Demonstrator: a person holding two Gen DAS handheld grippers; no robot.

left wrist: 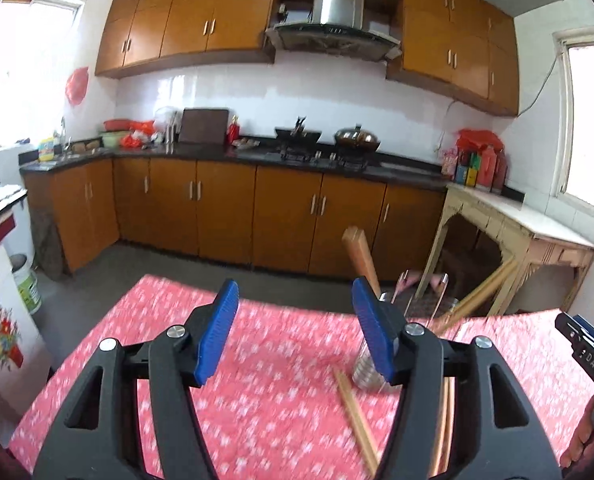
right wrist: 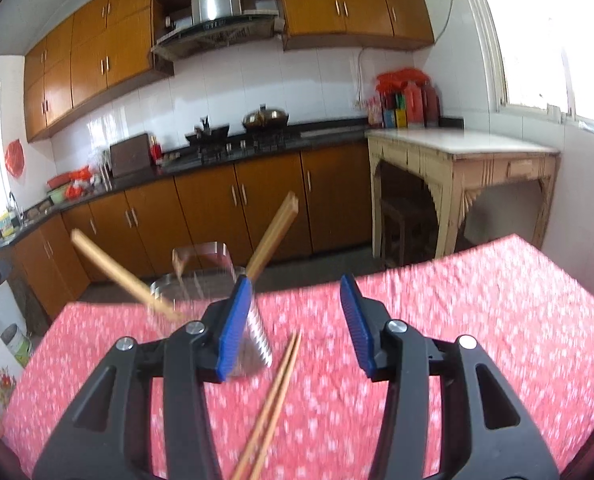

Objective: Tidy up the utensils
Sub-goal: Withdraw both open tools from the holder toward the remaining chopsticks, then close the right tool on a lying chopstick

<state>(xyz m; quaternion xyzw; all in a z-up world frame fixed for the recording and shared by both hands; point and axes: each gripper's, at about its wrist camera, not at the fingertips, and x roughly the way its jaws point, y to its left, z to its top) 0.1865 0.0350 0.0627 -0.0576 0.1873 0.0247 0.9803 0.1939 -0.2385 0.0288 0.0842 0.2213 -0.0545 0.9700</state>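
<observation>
Jaws of both grippers stand apart, gripping nothing. Between the right gripper (right wrist: 297, 324) fingers lies a chopstick pair (right wrist: 275, 396) on the red floral tablecloth (right wrist: 477, 320); just beyond its left pad stands the metal utensil holder (right wrist: 201, 280), chopsticks leaning out. Beside the left gripper (left wrist: 295, 332), right of its pad, the same holder stands, loose chopsticks (left wrist: 357, 416) lying near.

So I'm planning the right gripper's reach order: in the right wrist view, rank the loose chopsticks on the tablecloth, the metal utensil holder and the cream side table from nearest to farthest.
1. Loose chopsticks: nearest, lying on the tablecloth between the open right gripper fingers.
2. Metal utensil holder: just ahead, on the left, chopsticks sticking out.
3. Cream side table: farthest, against the right wall.
</observation>
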